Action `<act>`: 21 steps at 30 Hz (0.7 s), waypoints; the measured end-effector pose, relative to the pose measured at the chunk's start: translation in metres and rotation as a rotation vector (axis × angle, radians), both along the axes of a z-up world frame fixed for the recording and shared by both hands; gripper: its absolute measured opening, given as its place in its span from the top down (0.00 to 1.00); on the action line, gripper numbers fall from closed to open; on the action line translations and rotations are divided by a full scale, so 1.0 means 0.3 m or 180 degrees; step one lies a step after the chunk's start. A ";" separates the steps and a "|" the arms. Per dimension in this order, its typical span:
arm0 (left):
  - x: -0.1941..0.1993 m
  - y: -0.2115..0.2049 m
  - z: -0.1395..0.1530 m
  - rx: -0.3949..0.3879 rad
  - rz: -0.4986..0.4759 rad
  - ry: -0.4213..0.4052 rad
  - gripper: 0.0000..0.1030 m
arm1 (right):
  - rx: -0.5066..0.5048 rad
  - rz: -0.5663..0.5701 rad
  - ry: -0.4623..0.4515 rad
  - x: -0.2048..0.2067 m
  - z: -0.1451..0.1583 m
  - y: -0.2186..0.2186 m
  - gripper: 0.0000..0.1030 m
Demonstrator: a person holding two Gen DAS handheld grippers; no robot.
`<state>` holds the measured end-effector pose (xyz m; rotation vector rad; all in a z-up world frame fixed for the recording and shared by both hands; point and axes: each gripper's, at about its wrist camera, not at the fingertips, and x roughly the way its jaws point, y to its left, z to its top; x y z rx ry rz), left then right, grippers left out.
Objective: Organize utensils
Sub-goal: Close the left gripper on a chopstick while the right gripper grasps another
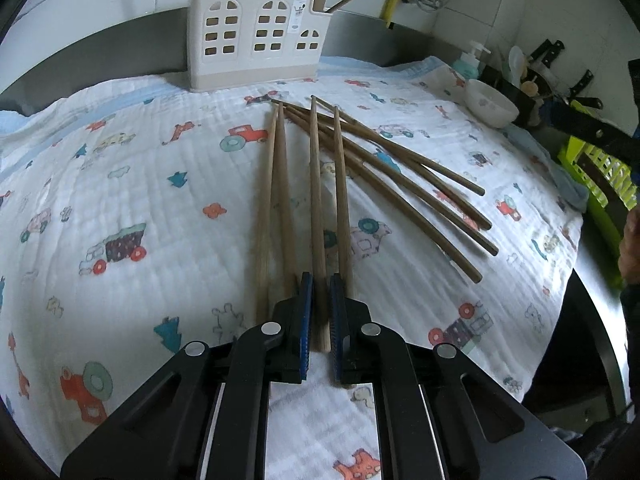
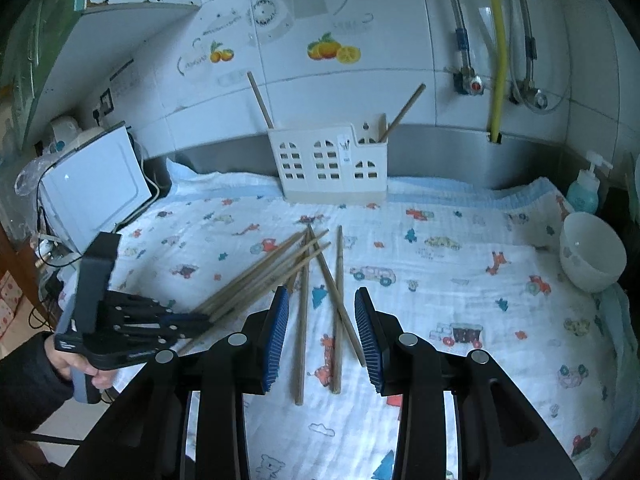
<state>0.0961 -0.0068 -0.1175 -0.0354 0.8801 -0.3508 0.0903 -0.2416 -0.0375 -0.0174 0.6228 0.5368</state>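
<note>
Several wooden chopsticks (image 1: 384,168) lie fanned on a printed cloth. My left gripper (image 1: 320,308) is low over their near ends, its blue pads closed on one chopstick (image 1: 318,200). It also shows at the left of the right wrist view (image 2: 192,322), at the chopstick ends. My right gripper (image 2: 322,336) is open and empty, hovering above other chopsticks (image 2: 338,304). A cream house-shaped utensil holder (image 1: 256,36) stands at the back wall with two chopsticks in it; it also shows in the right wrist view (image 2: 328,164).
A white bowl (image 2: 592,256) and a soap bottle (image 2: 584,190) stand at the right. Knives (image 1: 576,92) and a green basket (image 1: 600,176) lie beyond the cloth's right edge. A white appliance (image 2: 92,188) stands at the left.
</note>
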 end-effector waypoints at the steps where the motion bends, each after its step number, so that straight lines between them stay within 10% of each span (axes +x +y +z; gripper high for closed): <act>1: -0.005 0.000 -0.001 -0.0002 0.0015 -0.0006 0.93 | -0.0012 -0.0005 0.0022 0.005 -0.011 0.000 0.67; 21: -0.020 0.002 -0.005 -0.0007 0.0174 -0.0032 0.93 | -0.0532 -0.0085 0.0330 0.106 -0.255 0.011 0.76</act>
